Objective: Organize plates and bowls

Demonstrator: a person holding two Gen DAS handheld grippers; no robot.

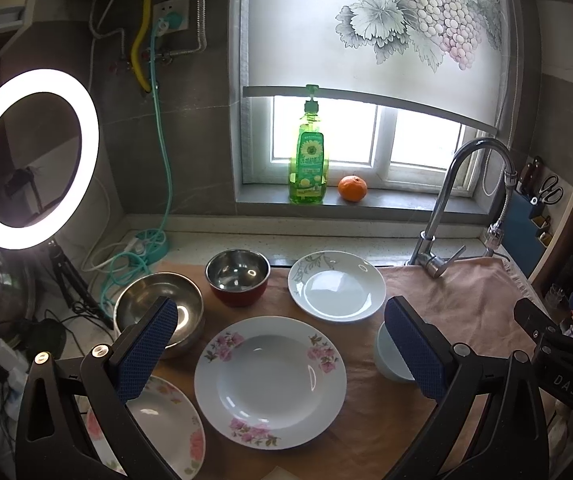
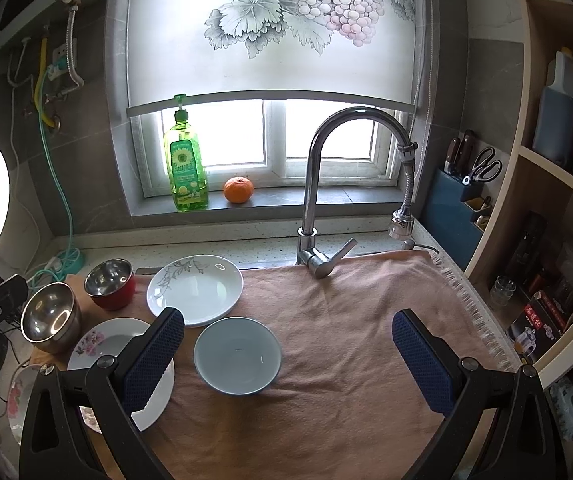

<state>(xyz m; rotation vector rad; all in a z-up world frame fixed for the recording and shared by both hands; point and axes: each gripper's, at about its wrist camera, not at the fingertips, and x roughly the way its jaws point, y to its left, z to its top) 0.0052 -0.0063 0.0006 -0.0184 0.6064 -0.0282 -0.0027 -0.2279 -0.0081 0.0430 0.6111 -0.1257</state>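
Spread wide, my left gripper (image 1: 282, 354) is hovering over the pink-flowered plate (image 1: 270, 380); my right gripper (image 2: 288, 360), equally spread, is hanging above the pale-blue bowl (image 2: 237, 355), leaf-patterned plate (image 2: 194, 290) at eleven o'clock.

Home kitchen — a chrome gooseneck faucet (image 2: 318, 184) rises behind the counter, dish soap bottle (image 2: 184, 164) and an orange (image 2: 238, 190) sit on the windowsill under a grape-print roller blind (image 2: 274, 28). Knife block with scissors (image 2: 466, 176) by the wall, plates and bowls laid on a towel (image 2: 366, 340), wall water heater (image 2: 34, 4) upper left — lit ring light (image 1: 32, 160) beside the counter.
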